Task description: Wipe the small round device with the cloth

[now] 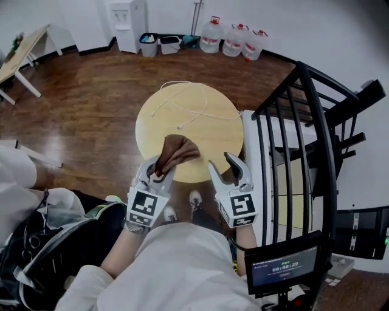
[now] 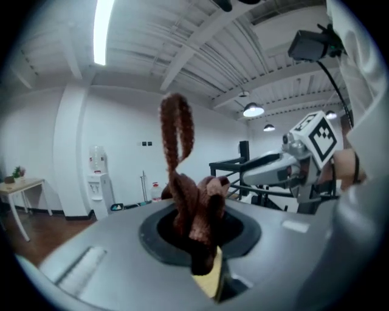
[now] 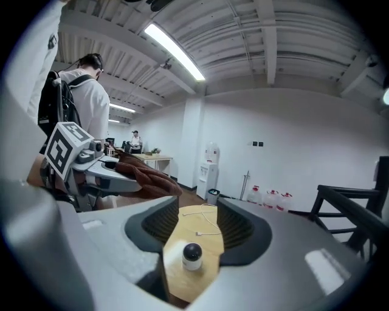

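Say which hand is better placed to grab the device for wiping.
Right, probably. Its tongs stand open and empty, and the device sits on the table straight ahead, in line with the gap. The left tongs are shut on the cloth, so they cannot take it.

Bright ceiling strip light (image 3: 174, 53), fisheye-warped edges

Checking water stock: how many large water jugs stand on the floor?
3, lined up at the far wall: left jug, middle jug, right jug. Others may be hidden.
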Demonstrator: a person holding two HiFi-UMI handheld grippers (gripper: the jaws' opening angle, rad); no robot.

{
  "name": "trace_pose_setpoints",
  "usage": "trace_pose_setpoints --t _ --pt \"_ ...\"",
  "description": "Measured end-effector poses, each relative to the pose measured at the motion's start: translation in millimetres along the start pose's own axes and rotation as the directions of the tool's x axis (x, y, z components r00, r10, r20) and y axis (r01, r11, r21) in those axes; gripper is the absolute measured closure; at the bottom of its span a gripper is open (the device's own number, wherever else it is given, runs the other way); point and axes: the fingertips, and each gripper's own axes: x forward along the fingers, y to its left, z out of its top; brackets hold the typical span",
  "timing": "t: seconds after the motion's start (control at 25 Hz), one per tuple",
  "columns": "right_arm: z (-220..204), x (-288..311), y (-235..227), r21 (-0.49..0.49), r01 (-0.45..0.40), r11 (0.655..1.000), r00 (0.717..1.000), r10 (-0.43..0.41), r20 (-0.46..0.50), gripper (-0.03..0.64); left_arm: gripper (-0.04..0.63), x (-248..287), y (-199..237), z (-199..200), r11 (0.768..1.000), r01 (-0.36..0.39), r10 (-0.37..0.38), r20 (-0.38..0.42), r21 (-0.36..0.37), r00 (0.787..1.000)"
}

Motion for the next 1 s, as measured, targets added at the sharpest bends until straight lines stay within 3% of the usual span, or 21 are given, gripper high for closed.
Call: trace_pose_setpoints --t 0.2,0.4,0.6,0.76,1.0 --pt "-0.9 -10.5 9.1 -0.025 0.051 0.998 0.999 -0.051 -0.007 0.458 0.522 2.4 1.0 -10.4 0.998 0.055 -0.055 0.011 -0.019 0.998" --pt "7.2 -20.0 -14.9 0.004 0.083 0.997 0.996 -0.083 0.039 0.509 0.522 9.6 0.8 1.8 0.999 0.018 -0.018 0.019 -0.027 1.0" --pt "21.6 -26.0 -2.3 -0.04 0.031 0.999 0.995 -0.027 0.095 0.539 0.522 -1.7 3.0 3.8 0.997 -0.036 0.039 0.046 -0.062 0.998" --pt "35.1 -22.3 -1.9 -0.048 0.005 0.999 0.989 0.002 0.145 0.614 0.522 5.0 -1.4 11.5 0.994 -0.037 0.046 0.088 -0.104 0.995" --pt "38.4 -24.8 -0.7 -0.058 -0.022 0.998 0.988 0.03 0.148 0.614 0.522 2.9 -8.3 14.8 0.989 -0.043 0.056 0.091 -0.14 0.994"
